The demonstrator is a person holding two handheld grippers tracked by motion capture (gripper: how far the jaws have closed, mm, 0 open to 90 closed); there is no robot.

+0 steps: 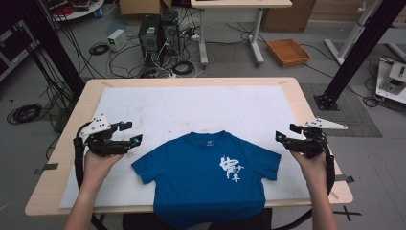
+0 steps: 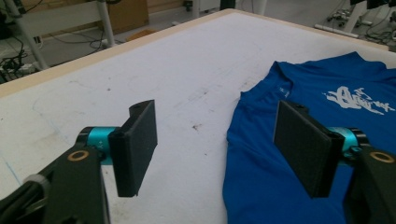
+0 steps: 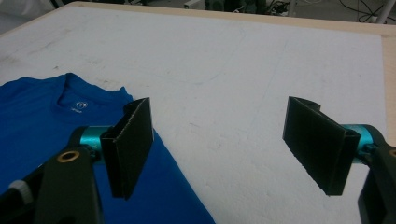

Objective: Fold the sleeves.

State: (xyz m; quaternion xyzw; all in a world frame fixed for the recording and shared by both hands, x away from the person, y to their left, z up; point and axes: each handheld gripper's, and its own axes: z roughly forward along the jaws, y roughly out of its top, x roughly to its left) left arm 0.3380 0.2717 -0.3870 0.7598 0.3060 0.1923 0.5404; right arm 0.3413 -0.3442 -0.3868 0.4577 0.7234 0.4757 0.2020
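Both grippers hang wide open and empty, the blue T-shirt (image 1: 207,175) lying flat between them, left gripper (image 1: 132,133) a touch nearer its sleeve than right gripper (image 1: 285,132).

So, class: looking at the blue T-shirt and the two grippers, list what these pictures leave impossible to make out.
- T-shirt hem: in the high view it hangs over the table's near edge, cut off by the frame's bottom.
- White print: too small to read in the high view; partly behind a jaw in the left gripper view.
- Collar label: too small to read in the right gripper view.
- Both sleeves' ends: cut off or behind jaws in the gripper views.
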